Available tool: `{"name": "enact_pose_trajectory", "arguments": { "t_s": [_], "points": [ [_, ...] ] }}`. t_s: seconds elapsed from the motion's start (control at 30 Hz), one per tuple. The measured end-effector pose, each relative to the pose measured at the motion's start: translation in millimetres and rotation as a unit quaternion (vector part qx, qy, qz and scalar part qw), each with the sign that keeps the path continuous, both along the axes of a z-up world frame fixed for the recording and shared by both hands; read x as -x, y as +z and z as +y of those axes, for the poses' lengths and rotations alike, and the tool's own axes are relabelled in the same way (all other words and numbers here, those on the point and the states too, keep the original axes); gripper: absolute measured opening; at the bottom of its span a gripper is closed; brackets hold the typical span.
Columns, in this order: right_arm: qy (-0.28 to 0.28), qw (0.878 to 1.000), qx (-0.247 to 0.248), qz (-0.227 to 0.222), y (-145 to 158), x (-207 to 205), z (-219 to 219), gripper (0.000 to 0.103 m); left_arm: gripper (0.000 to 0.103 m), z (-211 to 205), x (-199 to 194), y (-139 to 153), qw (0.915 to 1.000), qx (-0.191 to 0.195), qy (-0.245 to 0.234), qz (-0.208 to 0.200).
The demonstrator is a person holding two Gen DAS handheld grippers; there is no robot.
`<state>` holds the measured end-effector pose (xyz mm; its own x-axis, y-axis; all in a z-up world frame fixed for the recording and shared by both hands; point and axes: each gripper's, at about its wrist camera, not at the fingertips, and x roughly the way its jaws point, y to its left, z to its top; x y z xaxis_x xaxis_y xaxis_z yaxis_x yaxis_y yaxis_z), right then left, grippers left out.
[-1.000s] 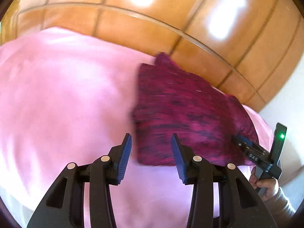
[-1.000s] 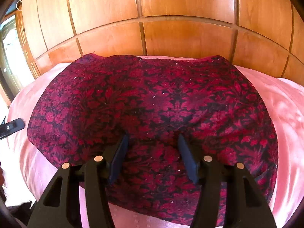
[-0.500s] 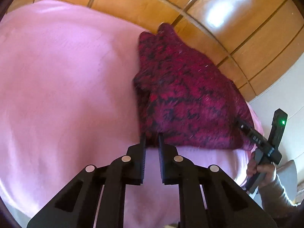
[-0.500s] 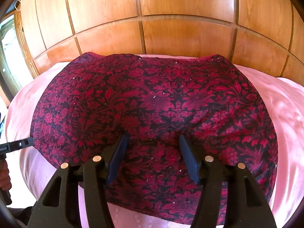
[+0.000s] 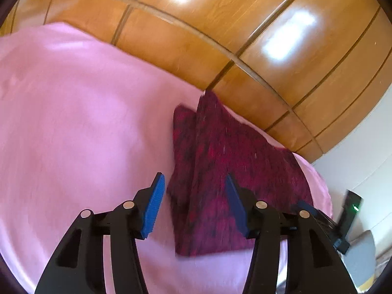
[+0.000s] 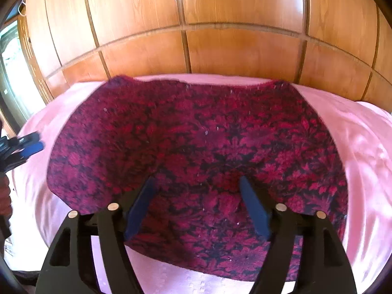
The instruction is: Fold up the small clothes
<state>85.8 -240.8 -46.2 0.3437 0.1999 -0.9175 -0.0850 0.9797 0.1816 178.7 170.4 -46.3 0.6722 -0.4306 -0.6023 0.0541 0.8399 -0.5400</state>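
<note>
red patterned garment (image 6: 208,152) lies spread on the pink bed (image 5: 73,134), one fold along its left edge. left tool (image 5: 193,196) spread, empty, over that edge; right tool (image 6: 196,208) spread, empty, over the near hem. judged mid-fold; next move calls for pinching an edge and carrying it across
</note>
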Motion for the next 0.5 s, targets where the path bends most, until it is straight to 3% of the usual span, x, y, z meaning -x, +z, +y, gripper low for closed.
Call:
{"name": "enact_pose_trajectory", "arguments": {
  "t_s": [0.2, 0.23, 0.3, 0.43, 0.5],
  "points": [
    [-0.023, 0.999, 0.011, -0.024, 14.6, -20.0, -12.0, 0.081, 0.049, -14.2, -61.6, -0.6, 0.9998, 0.006, -0.003, 0.018],
    [-0.03, 0.999, 0.017, -0.024, 13.7, -25.8, -14.7, 0.081, 0.045, -16.1, -70.7, -1.9, 0.9996, 0.009, -0.006, 0.025],
    [-0.047, 0.998, 0.022, -0.022, 10.0, -37.1, -20.9, 0.081, 0.009, -23.5, -88.0, -3.1, 0.9992, 0.0, -0.015, 0.037],
    [-0.069, 0.997, 0.035, -0.001, -8.2, -64.2, -30.2, 0.081, 0.001, -25.7, -100.0, -13.9, 0.9963, -0.053, 0.024, 0.064],
    [-0.074, 0.996, 0.046, 0.028, -26.1, -74.6, -35.3, 0.082, 0.0, -21.5, -104.8, -28.9, 0.9889, -0.099, 0.055, 0.096]
  ]
}}
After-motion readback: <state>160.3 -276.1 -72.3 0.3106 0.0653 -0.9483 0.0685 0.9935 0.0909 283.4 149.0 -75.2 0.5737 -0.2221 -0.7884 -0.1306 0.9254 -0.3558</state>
